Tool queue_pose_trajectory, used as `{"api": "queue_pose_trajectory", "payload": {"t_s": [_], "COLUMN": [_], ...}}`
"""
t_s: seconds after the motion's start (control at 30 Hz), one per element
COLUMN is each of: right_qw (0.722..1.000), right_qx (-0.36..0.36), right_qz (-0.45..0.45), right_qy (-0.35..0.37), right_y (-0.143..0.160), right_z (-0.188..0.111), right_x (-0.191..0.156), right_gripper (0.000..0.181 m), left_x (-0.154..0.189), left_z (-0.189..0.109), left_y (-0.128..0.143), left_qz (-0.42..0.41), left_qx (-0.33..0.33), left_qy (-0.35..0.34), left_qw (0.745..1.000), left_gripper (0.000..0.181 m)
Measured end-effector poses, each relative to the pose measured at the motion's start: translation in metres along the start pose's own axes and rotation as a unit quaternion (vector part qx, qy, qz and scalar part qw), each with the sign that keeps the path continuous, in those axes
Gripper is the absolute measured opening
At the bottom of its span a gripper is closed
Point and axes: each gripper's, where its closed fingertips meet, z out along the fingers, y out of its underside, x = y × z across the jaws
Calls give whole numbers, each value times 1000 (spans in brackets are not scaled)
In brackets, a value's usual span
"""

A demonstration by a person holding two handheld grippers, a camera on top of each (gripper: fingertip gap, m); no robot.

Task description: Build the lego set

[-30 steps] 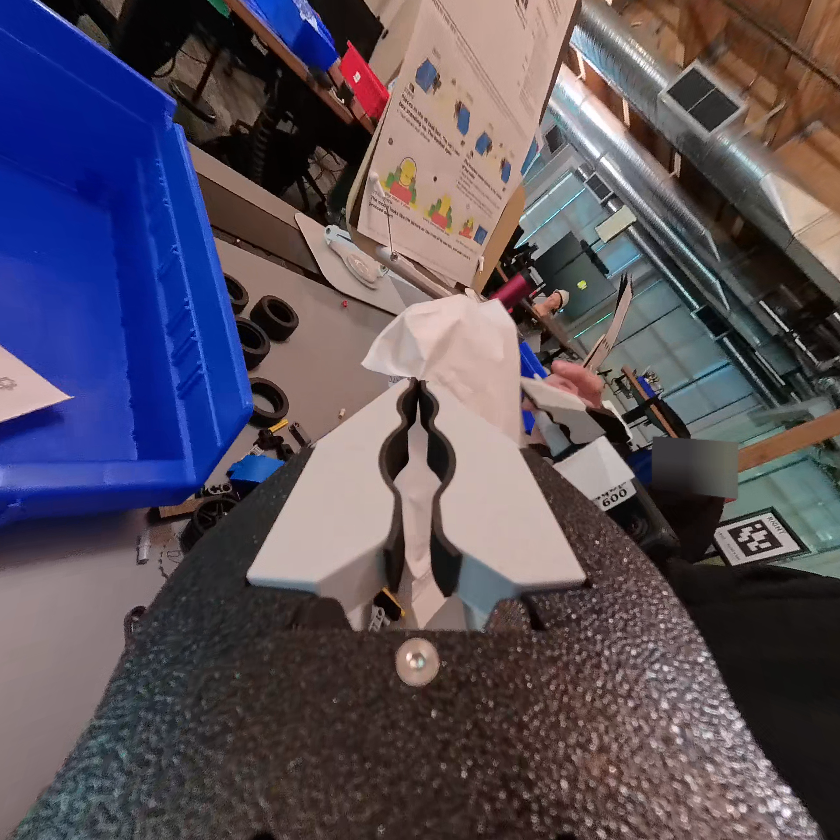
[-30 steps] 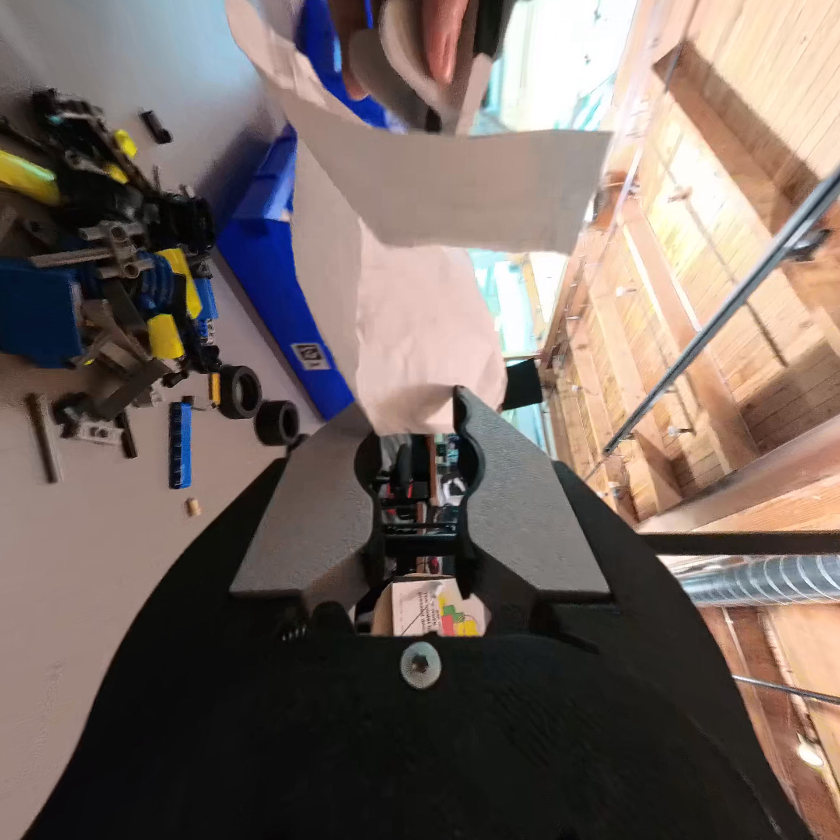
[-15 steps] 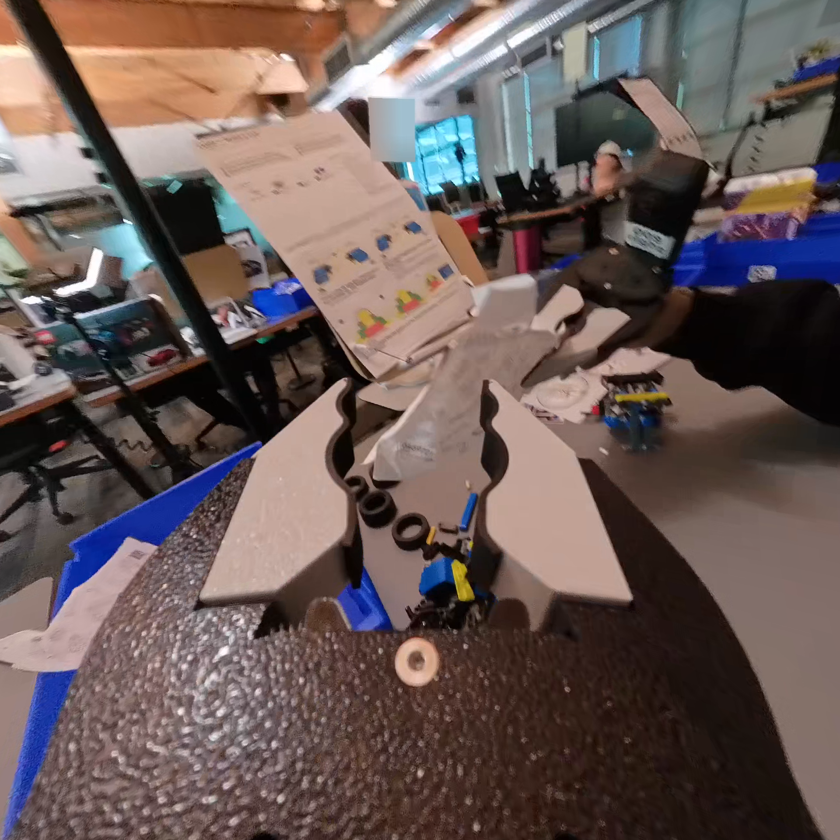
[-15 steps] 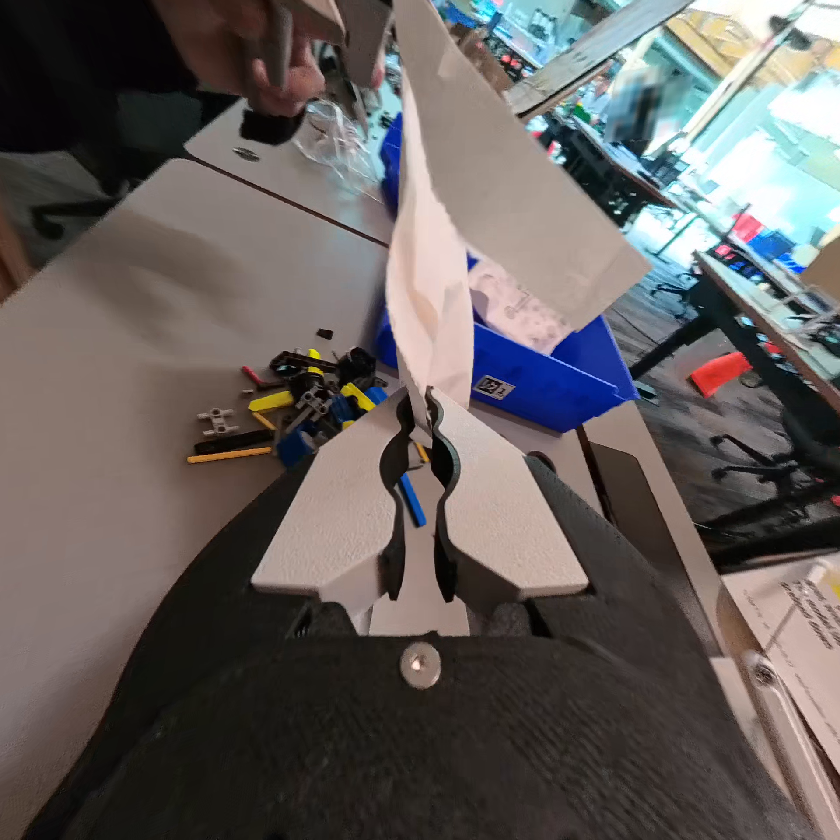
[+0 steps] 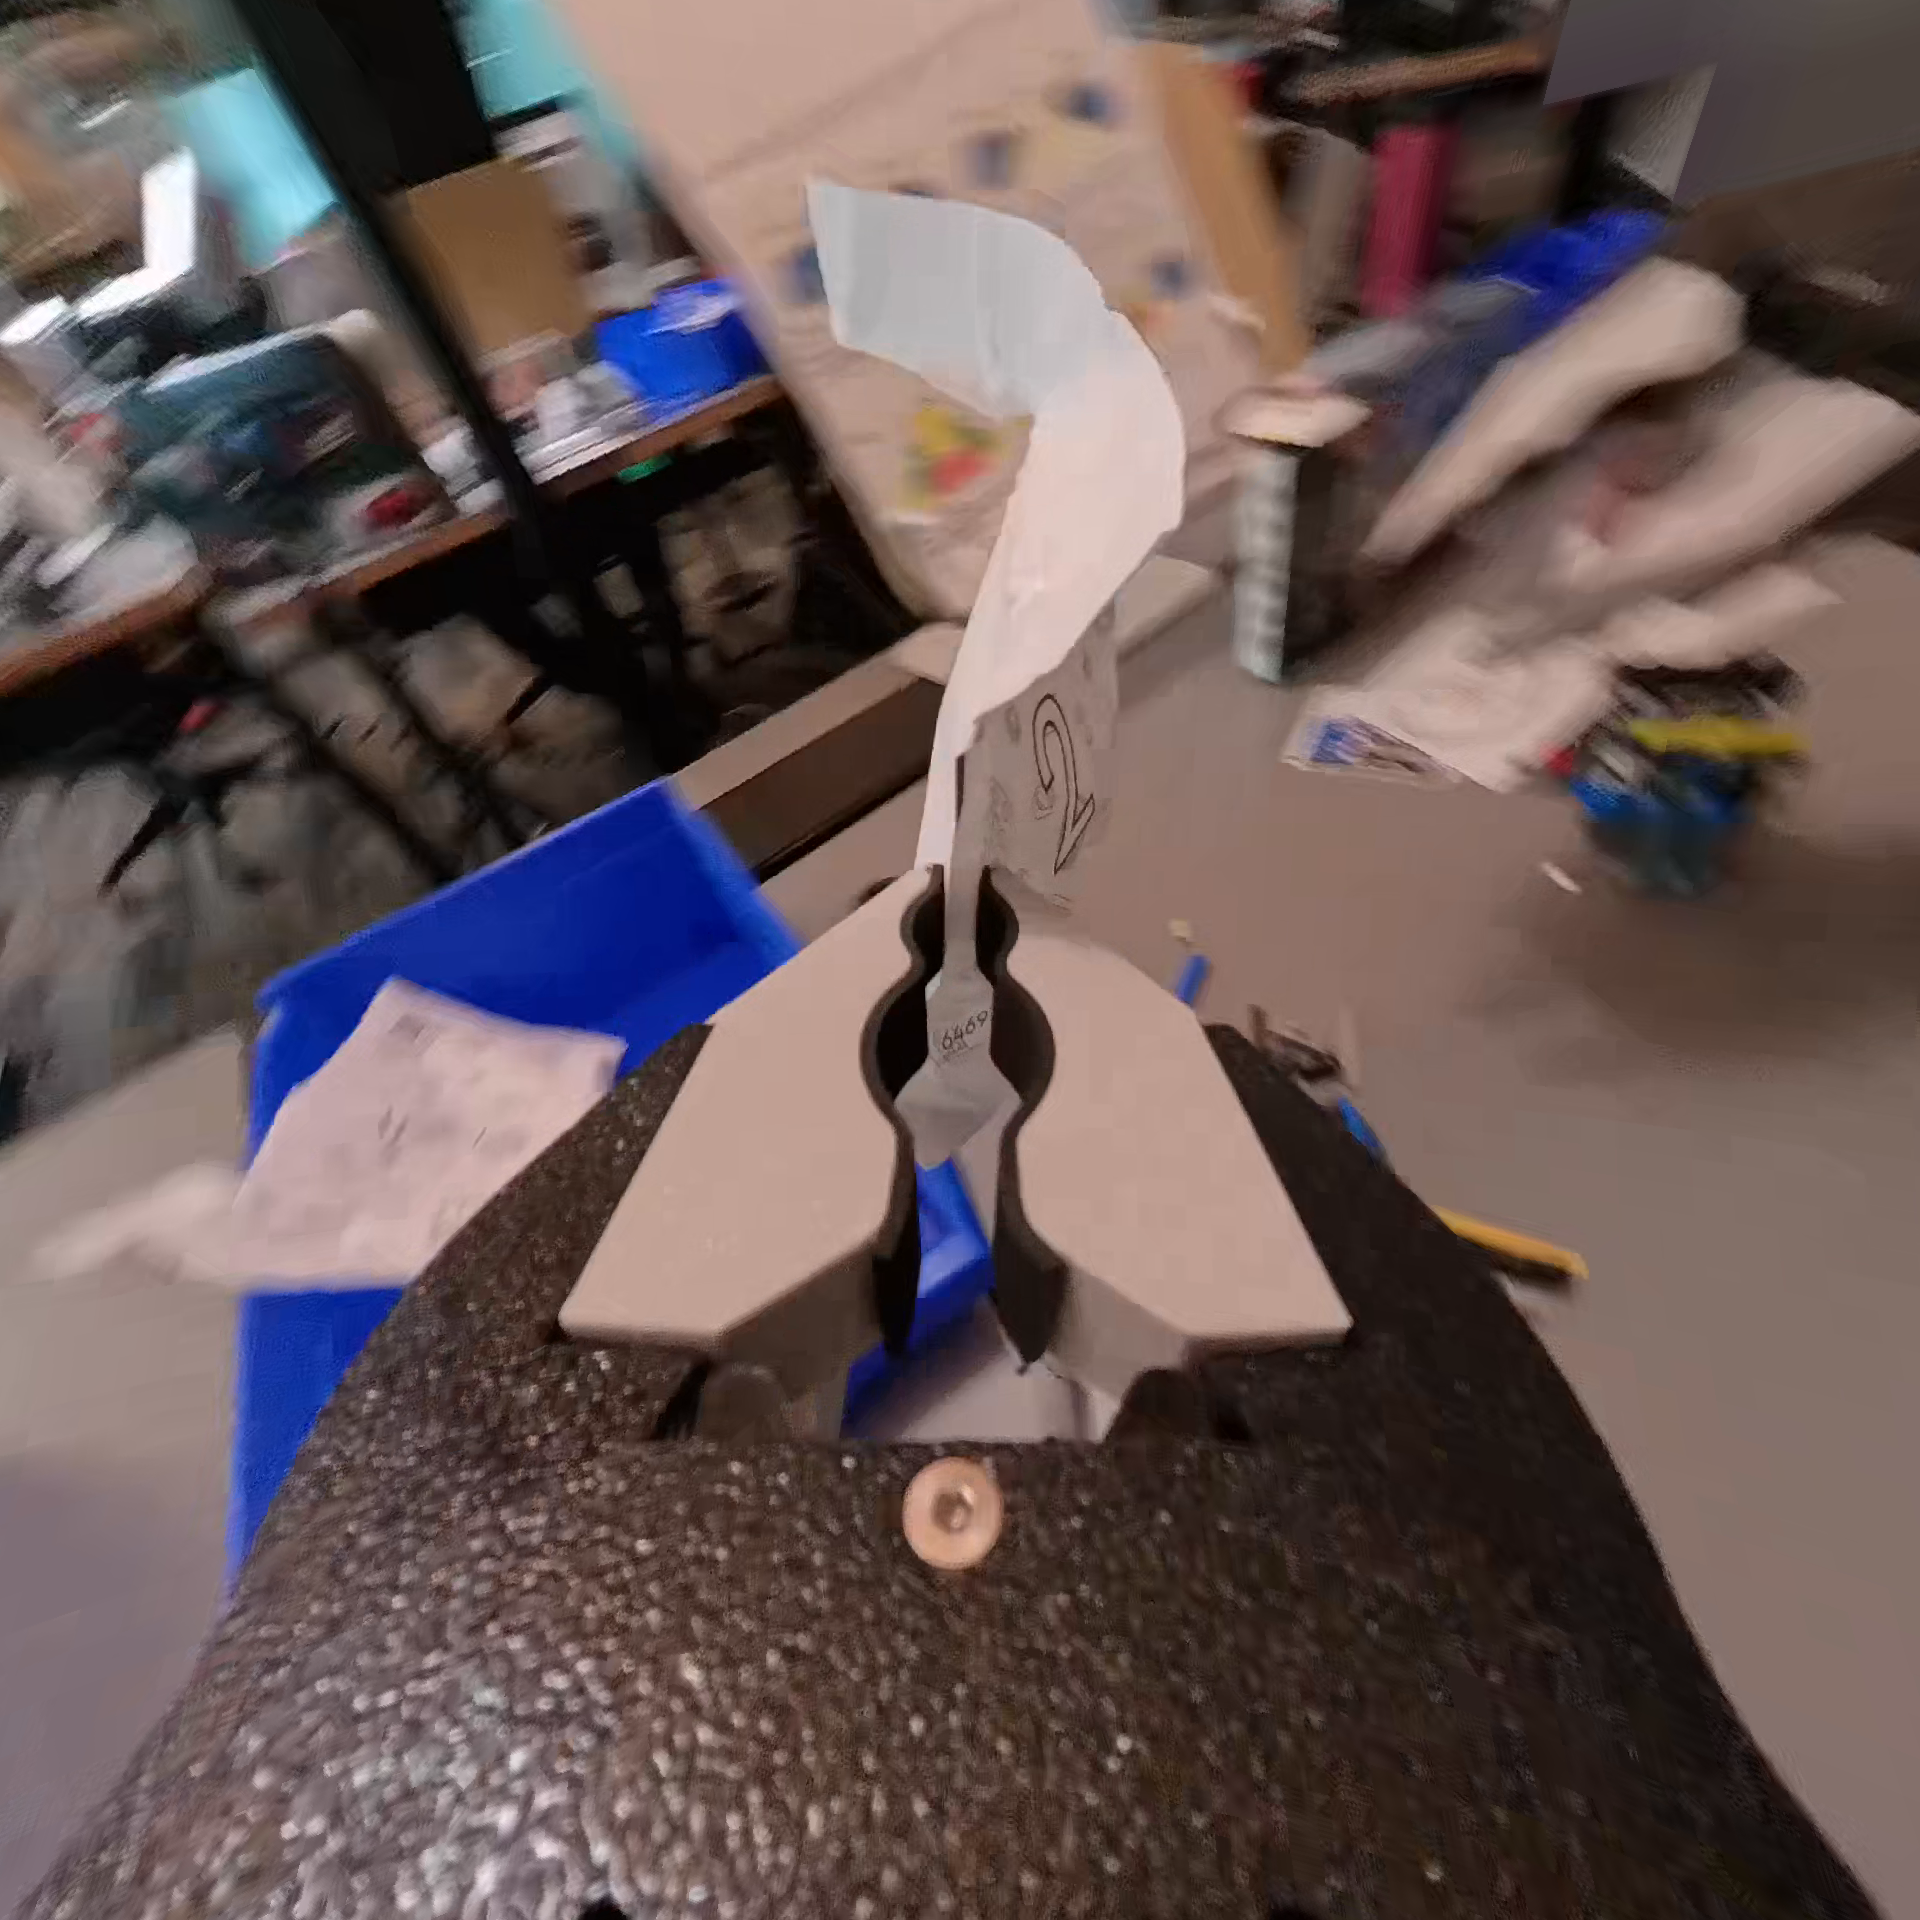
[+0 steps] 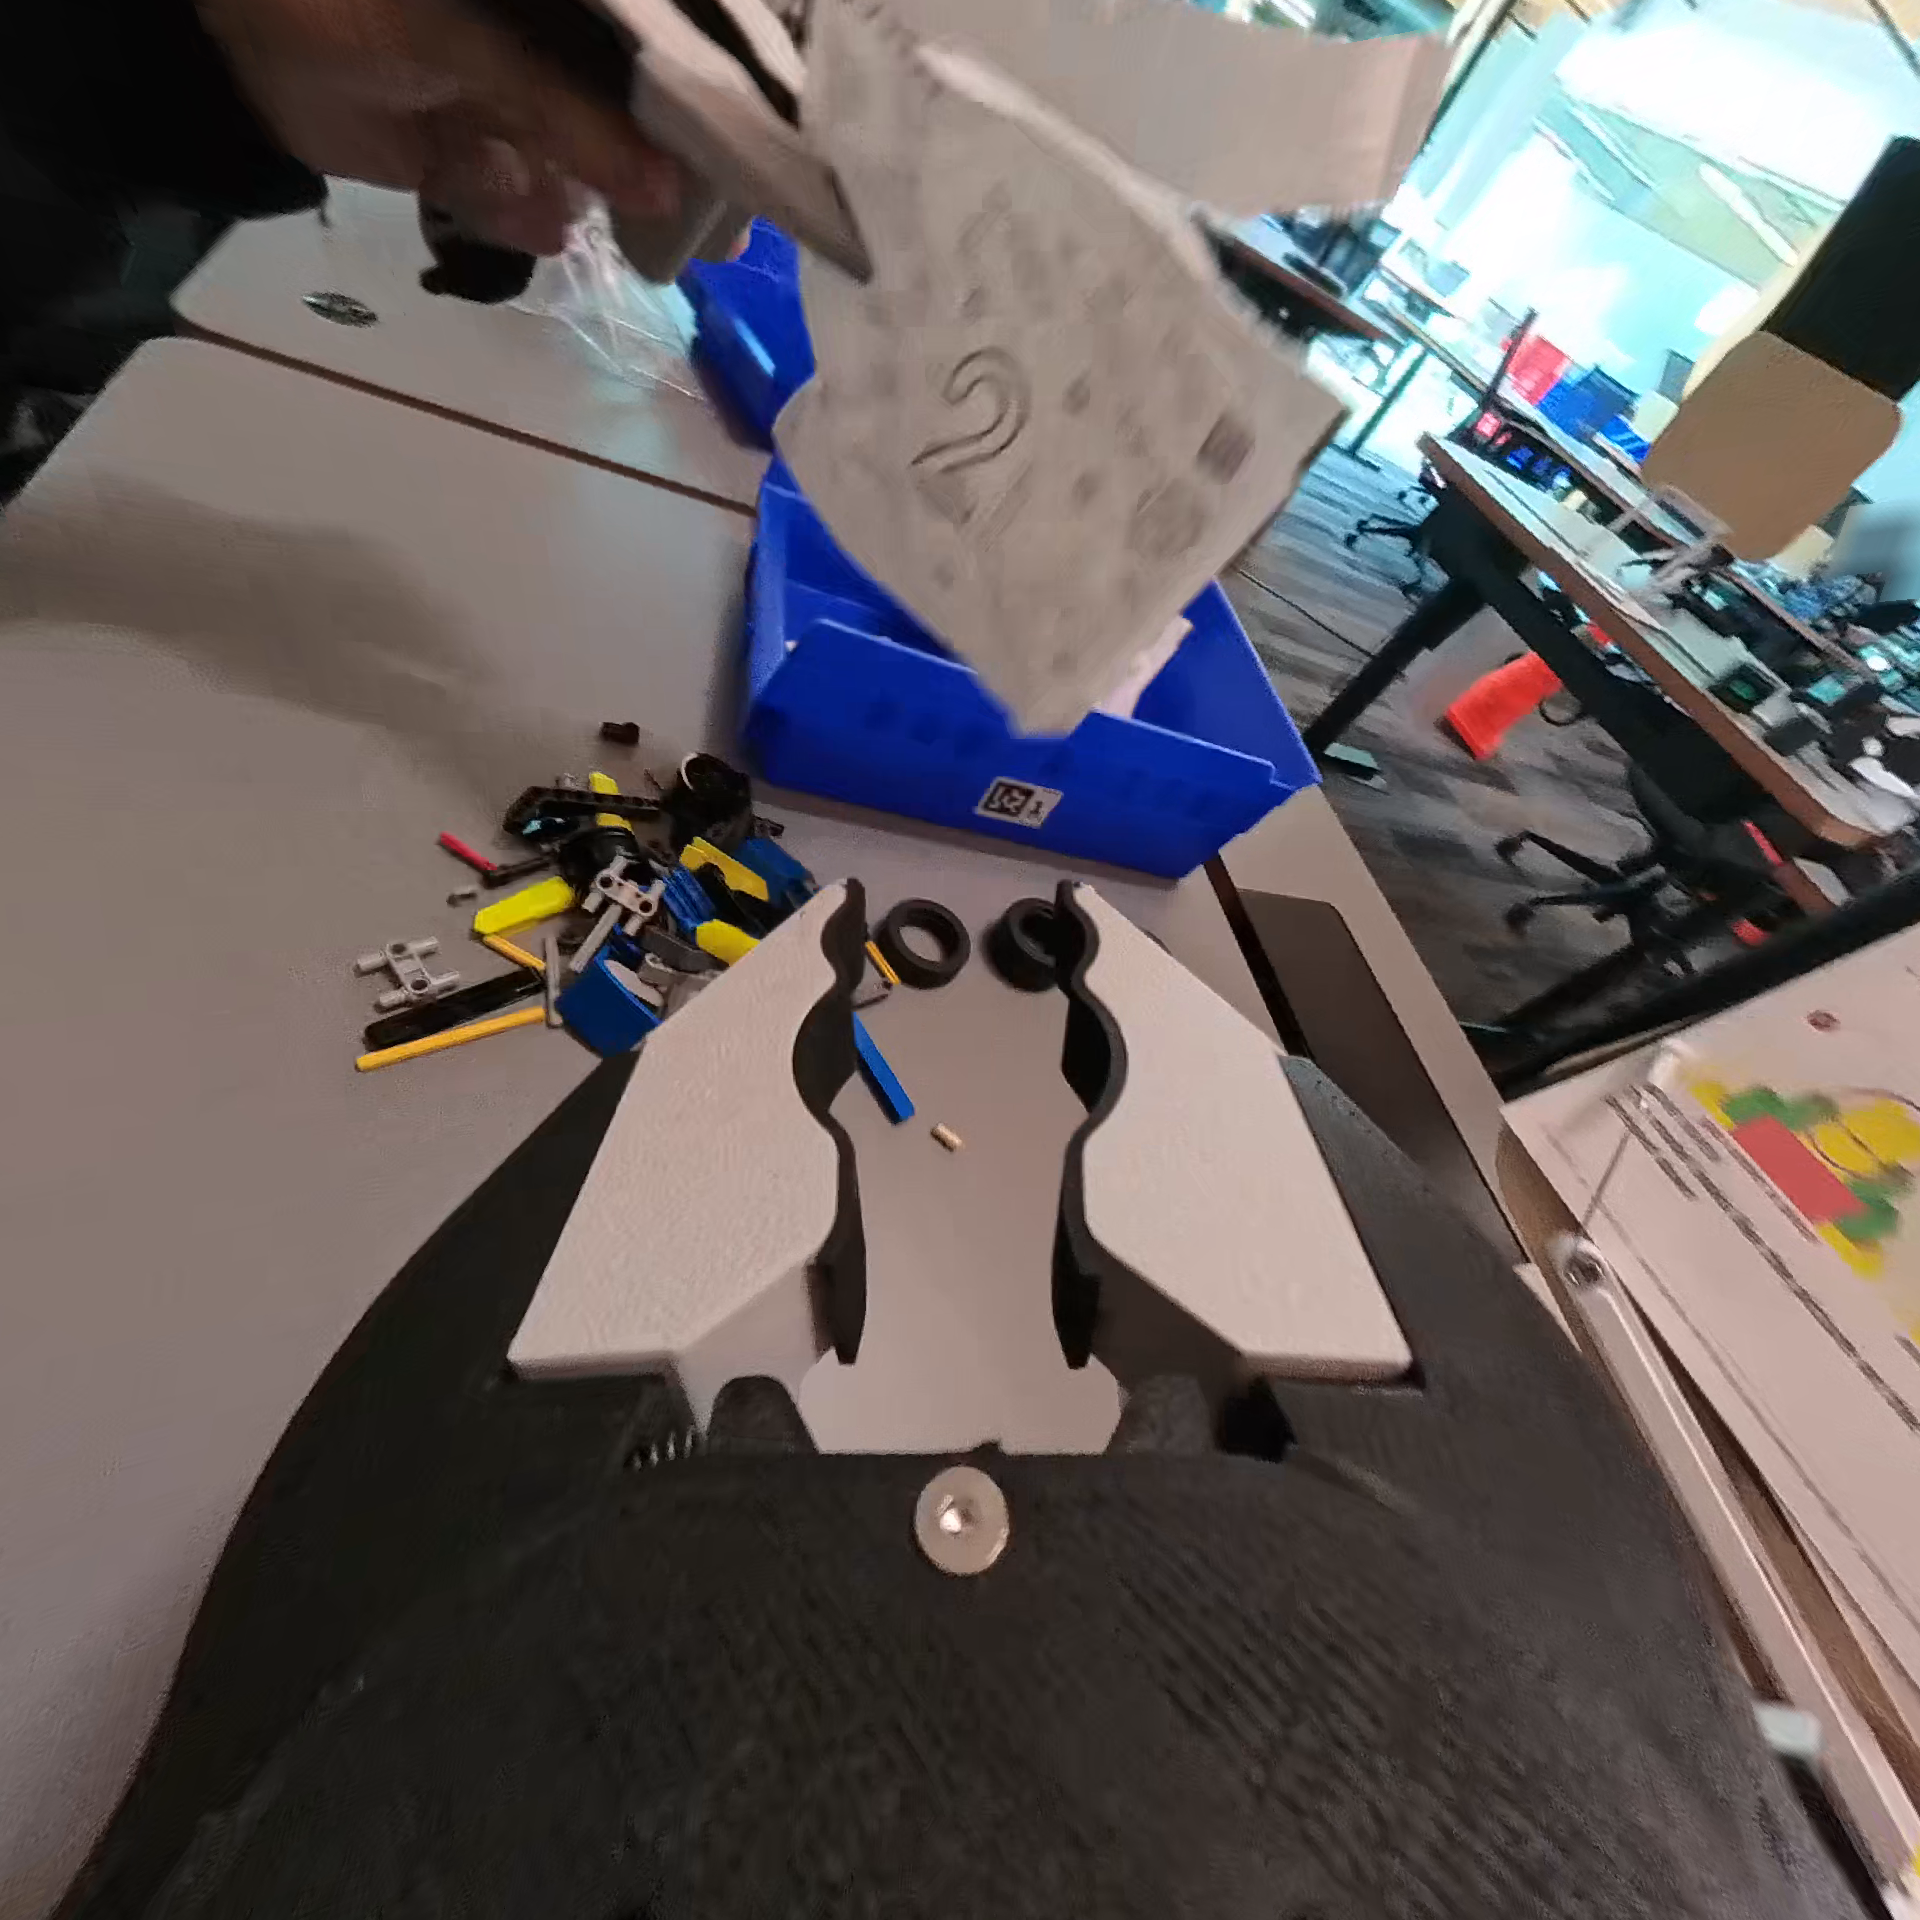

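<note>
My left gripper is shut on the lower edge of a torn white paper bag, which stands up from the jaws. In the right wrist view the same bag hangs over the blue bin, held from above by the left gripper's fingers. My right gripper is open and empty, low over the table. Just ahead of it lie two black tyres, a blue beam and a pile of loose Lego pieces. A partly built blue and yellow model sits blurred at the right.
The blue bin holds a crumpled paper. An instruction sheet lies at the right table edge. A person's hand shows at the top left. Other desks and chairs stand beyond the table. Spacing between my two grippers at the tips: around 20 centimeters.
My right gripper has opened and let go of the paper bag. My left gripper has shut on the bag and swung it toward the blue bin.
</note>
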Motion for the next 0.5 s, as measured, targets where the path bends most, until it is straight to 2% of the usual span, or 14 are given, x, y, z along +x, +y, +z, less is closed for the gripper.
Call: {"api": "queue_pose_trajectory", "payload": {"t_s": [0.07, 0.13, 0.2, 0.3, 0.43, 0.47, 0.5], "right_qw": [1000, 1000, 999, 999, 999, 998, 998], "right_qx": [3, 7, 8, -6, -31, -34, -34], "right_qz": [6, 21, 31, 29, 25, 30, 36], "right_qy": [1, -10, -17, -32, -30, -32, -34], "right_y": [-1, -3, -3, 3, 15, 17, 18], "right_z": [-6, -7, -7, -5, -2, -1, 0], "right_x": [-4, -11, -17, -27, -27, -27, -27], "right_gripper": [34, 35, 34, 33, 33, 33, 33], "left_x": [-52, -87, -111, -136, -163, -168, -171], "left_z": [3, 18, 41, 77, 107, 111, 113], "left_y": [9, 26, 44, 64, 91, 98, 105], "left_qz": [-117, -208, -258, -300, -302, -294, -279], "left_qx": [-7, -30, -57, -79, -131, -149, -168], "left_qy": [-76, -89, -84, -71, -90, -100, -111], "left_qw": [990, 974, 961, 948, 940, 939, 939], "left_gripper": [1, 1, 1, 1, 3, 9, 23]}}
